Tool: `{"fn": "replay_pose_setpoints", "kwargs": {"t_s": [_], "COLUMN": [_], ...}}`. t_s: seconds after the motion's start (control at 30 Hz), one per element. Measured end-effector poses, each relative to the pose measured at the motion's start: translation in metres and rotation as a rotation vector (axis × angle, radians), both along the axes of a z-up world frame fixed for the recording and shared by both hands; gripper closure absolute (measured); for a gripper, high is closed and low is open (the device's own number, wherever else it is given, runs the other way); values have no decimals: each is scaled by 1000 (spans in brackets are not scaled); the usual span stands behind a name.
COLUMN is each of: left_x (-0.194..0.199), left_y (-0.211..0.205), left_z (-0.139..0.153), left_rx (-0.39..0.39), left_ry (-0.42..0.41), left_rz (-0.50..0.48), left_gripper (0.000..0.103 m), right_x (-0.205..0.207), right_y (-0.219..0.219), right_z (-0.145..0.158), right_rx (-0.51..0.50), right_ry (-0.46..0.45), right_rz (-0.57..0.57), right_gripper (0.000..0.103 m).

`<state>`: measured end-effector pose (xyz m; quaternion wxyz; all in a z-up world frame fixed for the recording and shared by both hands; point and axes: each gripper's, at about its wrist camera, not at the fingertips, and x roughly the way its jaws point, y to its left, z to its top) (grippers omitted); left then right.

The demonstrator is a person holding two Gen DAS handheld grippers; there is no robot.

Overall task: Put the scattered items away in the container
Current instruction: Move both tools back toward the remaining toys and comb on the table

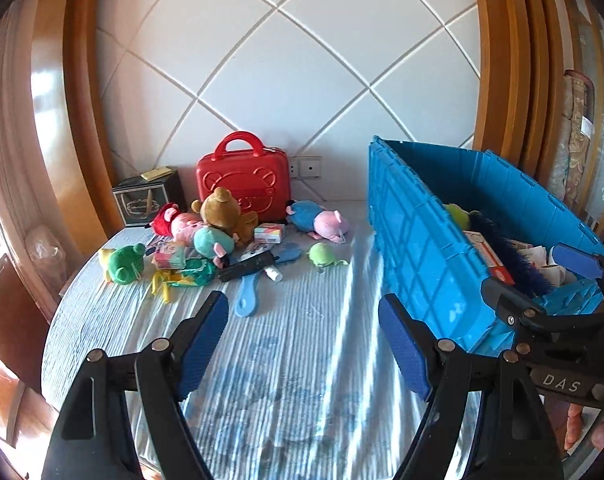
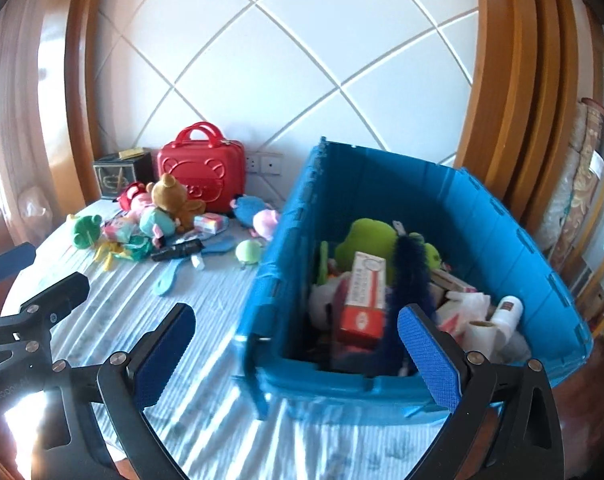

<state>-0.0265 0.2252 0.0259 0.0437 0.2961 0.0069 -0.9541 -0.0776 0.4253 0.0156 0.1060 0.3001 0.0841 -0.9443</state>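
Note:
A blue plastic crate (image 1: 426, 248) (image 2: 277, 280) stands on the striped bedcover, holding a red-white box (image 2: 364, 296), a dark blue brush (image 2: 412, 268), a green plush and bottles. A pile of scattered items lies at the back left: brown bear plush (image 1: 221, 210) (image 2: 169, 194), green frog plush (image 1: 123, 264), blue-pink plush (image 1: 320, 220), small green plush (image 1: 322, 254) (image 2: 249, 251), blue hairbrush (image 1: 249, 300), black tube (image 1: 245, 266). My left gripper (image 1: 304, 352) is open and empty, well short of the pile. My right gripper (image 2: 297, 350) is open and empty at the crate's near rim.
A red case (image 1: 241, 176) (image 2: 201, 168) and a dark box (image 1: 147, 200) stand against the white tiled wall behind the pile. Wooden frames flank both sides. The other gripper shows at the right edge of the left wrist view (image 1: 574, 300).

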Motion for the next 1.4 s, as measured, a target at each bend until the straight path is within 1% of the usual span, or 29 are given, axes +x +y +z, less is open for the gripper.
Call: {"fn": "replay_pose_setpoints", "kwargs": {"t_s": [0.13, 0.23, 0.4, 0.53, 0.7, 0.8, 1.0, 1.2, 1.4], "left_x": [18, 25, 28, 15, -18, -41, -79, -108, -135], "left_y": [-64, -103, -153, -179, -198, -206, -226, -251, -292], "left_z": [-4, -8, -14, -22, -29, -31, -42, -51, -60], "left_rx": [3, 12, 41, 58, 23, 6, 13, 20, 22], "left_ry": [-11, -26, -43, -50, -76, -85, -123, -148, -167], "left_rz": [23, 49, 84, 119, 162, 181, 215, 213, 160], "left_gripper": [26, 26, 26, 26, 26, 26, 26, 26, 26], "right_x": [18, 29, 31, 17, -16, -47, -97, -126, -147], "right_y": [-67, -109, -163, -196, -224, -234, -255, -276, -305], "right_z": [-3, -9, -14, -17, -25, -31, -42, -48, -56], "right_rx": [6, -1, 16, 41, 26, -3, -5, 9, 19], "right_ry": [-7, -23, -51, -56, -66, -86, -116, -141, -170], "right_rz": [23, 47, 77, 114, 163, 183, 209, 217, 162], "right_gripper": [0, 0, 0, 0, 0, 0, 0, 0, 0]}}
